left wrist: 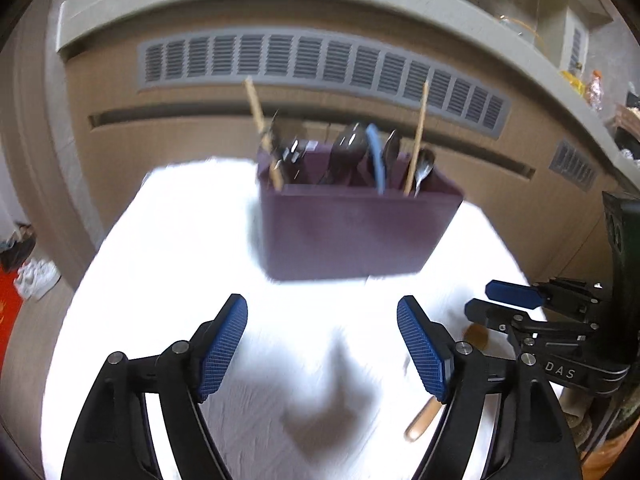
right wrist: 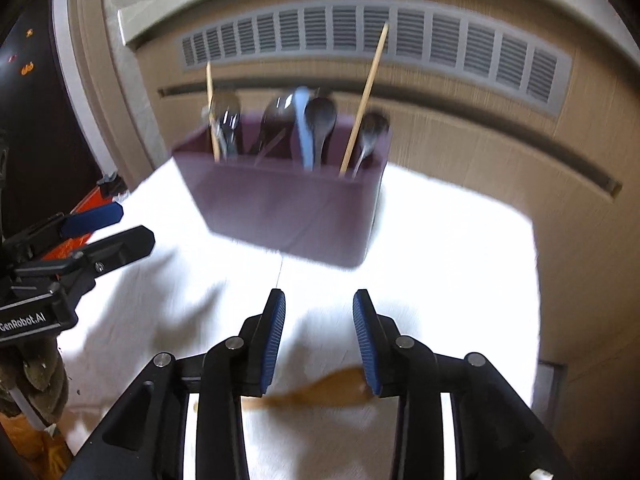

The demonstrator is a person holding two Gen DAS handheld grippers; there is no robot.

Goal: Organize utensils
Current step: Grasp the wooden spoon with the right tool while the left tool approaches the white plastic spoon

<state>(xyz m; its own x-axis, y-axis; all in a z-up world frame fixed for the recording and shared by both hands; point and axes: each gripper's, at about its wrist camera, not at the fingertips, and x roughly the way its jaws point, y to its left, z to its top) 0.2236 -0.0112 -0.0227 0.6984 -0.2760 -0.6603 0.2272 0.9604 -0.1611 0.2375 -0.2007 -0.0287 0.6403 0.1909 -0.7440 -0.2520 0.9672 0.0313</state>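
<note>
A dark purple utensil holder [left wrist: 348, 232] [right wrist: 288, 208] stands on the white-covered table, holding metal spoons, a blue utensil [left wrist: 378, 160] [right wrist: 305, 128] and two wooden chopsticks [left wrist: 416, 140] [right wrist: 364, 100]. A wooden spoon [right wrist: 320, 392] [left wrist: 422, 420] lies flat on the cloth. My right gripper [right wrist: 319, 340] is open just above it, jaws to either side of its bowl, nothing held. My left gripper [left wrist: 322, 344] is open and empty, in front of the holder. Each gripper shows at the edge of the other's view. Both views are motion-blurred.
The white table [left wrist: 180, 280] [right wrist: 460, 260] ends near a tan cabinet front with a grey vent grille [left wrist: 320, 60] [right wrist: 380, 36]. Shoes [left wrist: 36, 276] lie on the floor at left. A counter with clutter [left wrist: 580, 80] runs at the upper right.
</note>
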